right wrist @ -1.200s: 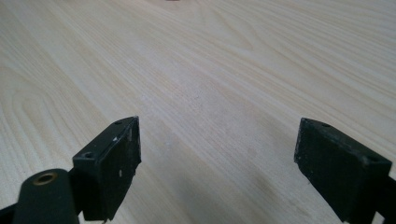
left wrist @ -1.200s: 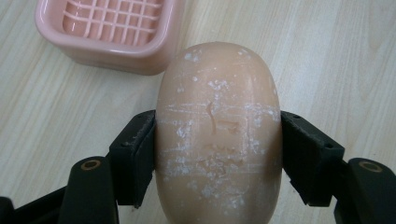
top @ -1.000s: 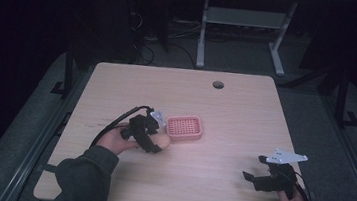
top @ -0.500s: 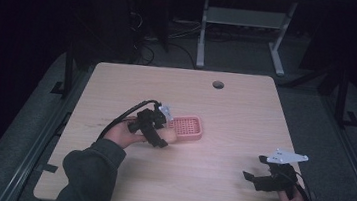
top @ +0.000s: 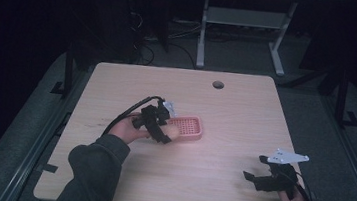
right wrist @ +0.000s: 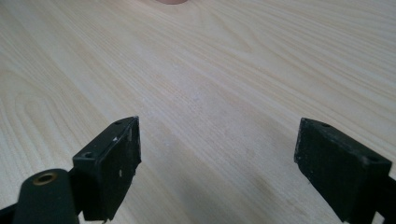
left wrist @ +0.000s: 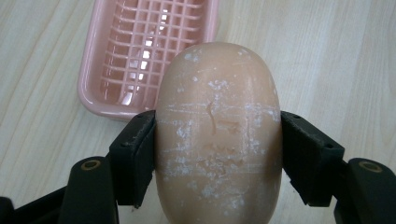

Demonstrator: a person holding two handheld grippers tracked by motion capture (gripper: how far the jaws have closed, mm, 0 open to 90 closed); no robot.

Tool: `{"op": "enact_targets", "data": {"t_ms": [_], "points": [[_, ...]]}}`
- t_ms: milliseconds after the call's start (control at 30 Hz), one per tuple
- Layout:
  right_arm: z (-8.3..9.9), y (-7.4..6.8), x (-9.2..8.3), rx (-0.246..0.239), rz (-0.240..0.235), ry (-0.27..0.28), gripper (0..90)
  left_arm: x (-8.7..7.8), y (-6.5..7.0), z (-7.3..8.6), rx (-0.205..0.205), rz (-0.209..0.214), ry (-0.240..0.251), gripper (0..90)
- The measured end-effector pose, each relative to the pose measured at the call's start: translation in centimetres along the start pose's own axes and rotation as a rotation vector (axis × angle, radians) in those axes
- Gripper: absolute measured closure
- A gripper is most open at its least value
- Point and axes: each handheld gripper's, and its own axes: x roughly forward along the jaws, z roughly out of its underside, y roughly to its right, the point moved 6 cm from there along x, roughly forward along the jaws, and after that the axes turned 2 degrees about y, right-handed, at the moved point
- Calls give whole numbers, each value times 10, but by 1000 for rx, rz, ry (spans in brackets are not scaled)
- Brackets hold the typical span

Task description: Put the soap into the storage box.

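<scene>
A tan bar of soap is clamped between the jaws of the left tool, held just above the near edge of the pink slatted soap dish at the left-centre of the desk. Well apart, at the desk's near right corner, the right tool is held with its jaws spread wide over bare wood, nothing between them

Light wood table, round hole near far edge. Pink slotted tray lies on it, just beyond the left claw. Bare wood under the right claw.
</scene>
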Motion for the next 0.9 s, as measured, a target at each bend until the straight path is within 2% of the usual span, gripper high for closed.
{"op": "enact_targets", "data": {"t_ms": [433, 667, 700, 900], "points": [[0, 1, 0, -1, 0, 5, 141, 7, -7, -1, -17, 11, 2, 325], [1, 2, -1, 1, 1, 6, 141, 6, -9, -11, -4, 5, -5, 325], [1, 2, -1, 0, 1, 6, 141, 6, -10, -14, 11, 2, 0, 325], [1, 3, -1, 1, -2, 14, 141, 3, -10, -25, 34, 0, -1, 325]]}}
